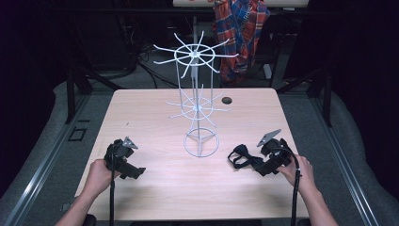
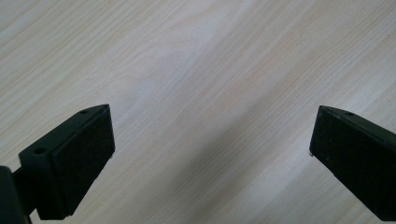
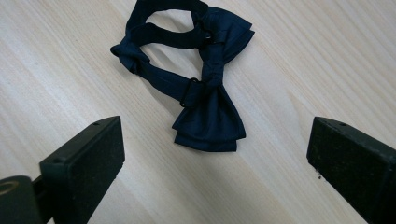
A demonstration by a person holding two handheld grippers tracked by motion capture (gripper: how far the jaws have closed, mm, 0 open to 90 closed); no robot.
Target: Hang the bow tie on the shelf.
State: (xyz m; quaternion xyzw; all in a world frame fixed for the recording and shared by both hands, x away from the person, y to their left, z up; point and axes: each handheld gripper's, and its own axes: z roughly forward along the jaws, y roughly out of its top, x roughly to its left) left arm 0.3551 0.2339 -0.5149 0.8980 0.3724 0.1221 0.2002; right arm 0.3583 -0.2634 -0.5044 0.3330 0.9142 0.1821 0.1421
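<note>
Before the right gripper [image 3: 215, 154], fingers wide (nothing held): dark bow tie [image 3: 205, 107]; left gripper [image 2: 212, 140] likewise.

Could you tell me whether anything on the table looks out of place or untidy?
Only mildly: the dark bow tie lies crumpled flat on the table, strap looped, before the open right tool, not hung on the white wire rack.

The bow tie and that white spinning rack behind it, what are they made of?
The bow tie looks like dark navy woven cloth with a soft, slight sheen: it folds in layers and its strap carries small dark adjuster rings, maybe metal or plastic. The rack seems to be thin wire with a white coating, judging by its slim, evenly white spokes and hoops. The table under both shows a pale wood-grain surface, possibly laminate.
</note>
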